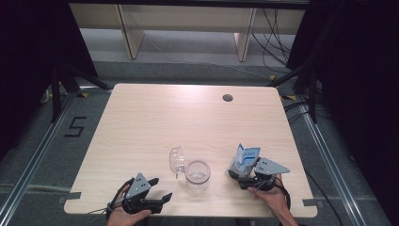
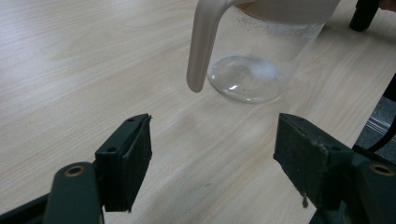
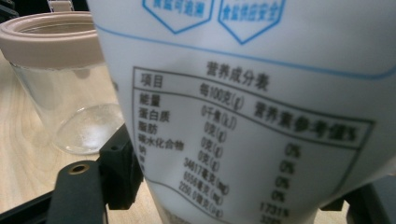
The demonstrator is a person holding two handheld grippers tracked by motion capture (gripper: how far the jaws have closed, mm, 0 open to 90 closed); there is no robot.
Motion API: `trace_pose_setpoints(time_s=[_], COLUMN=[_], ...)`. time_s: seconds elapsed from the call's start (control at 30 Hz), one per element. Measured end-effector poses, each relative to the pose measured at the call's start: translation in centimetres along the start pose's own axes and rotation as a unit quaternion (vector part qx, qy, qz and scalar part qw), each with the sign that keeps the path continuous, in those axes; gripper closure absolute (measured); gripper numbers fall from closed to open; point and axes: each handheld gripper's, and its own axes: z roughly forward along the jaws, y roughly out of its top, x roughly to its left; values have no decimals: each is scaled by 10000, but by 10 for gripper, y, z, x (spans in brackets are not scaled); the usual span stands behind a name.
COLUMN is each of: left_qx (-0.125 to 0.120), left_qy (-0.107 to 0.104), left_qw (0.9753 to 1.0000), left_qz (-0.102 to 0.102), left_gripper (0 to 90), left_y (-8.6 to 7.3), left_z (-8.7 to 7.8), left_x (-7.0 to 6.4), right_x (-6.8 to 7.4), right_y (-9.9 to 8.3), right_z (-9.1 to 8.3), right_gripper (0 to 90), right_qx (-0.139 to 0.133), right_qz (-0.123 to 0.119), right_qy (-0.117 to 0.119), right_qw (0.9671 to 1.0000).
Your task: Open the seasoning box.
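A person sits at a wooden table [image 1: 141, 117] with a two-jaw gripper in each hand. The right gripper [image 1: 244, 175] has its jaws clamped on a white and blue bag [image 1: 245, 159], which stands up between them; seen along those jaws in the right gripper view, the bag [image 3: 261, 121] presses close against the camera, its printed nutrition table facing it, with the black jaws at either side of its lower part. Just past the left-hand jaw in that view stands a clear jar [image 3: 60, 79] with a pale rim. The left gripper [image 1: 157, 195] rests low near the table's near edge with its jaws spread wide and nothing between them. Ahead of these open jaws, beyond their tips, stands the jar [image 2: 261, 56], and its lid [image 1: 177, 160] hangs open at the side. From above, the jar [image 1: 197, 176] stands between the two grippers.
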Motion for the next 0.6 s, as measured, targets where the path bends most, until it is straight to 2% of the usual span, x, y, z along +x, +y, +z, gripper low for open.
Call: trace_pose_setpoints(time_s=[0.17,0.2,0.3,0.33,0.37,0.4,0.57,0.6], left_qx=[5,5,5,9,7,7,11,10], left_qy=[-8,-6,-8,-7,-9,-8,-10,-10], left_qw=[10000,10000,10000,10000,10000,10000,10000,10000], left_qz=[-20,-17,-22,-17,-17,-12,-12,-10], left_gripper=[270,270,270,269,269,269,269,269], left_y=[0,0,0,0,0,0,0,0], left_z=[0,0,0,0,0,0,0,0], left_x=[-1,-1,-1,-1,0,0,0,0], right_x=[-1,0,-2,1,1,-1,-2,-2], right_y=[0,0,1,1,1,1,2,2], right_z=[2,2,3,4,4,4,6,5], right_gripper=[295,295,295,296,297,297,304,306], right_qx=[-55,-44,9,15,23,46,2,61], right_qz=[-77,-8,-83,56,69,-87,-133,-159], right_qy=[-16,-34,11,-12,-4,43,129,64], right_qw=[10000,10000,10000,10000,10000,9999,9998,9998])
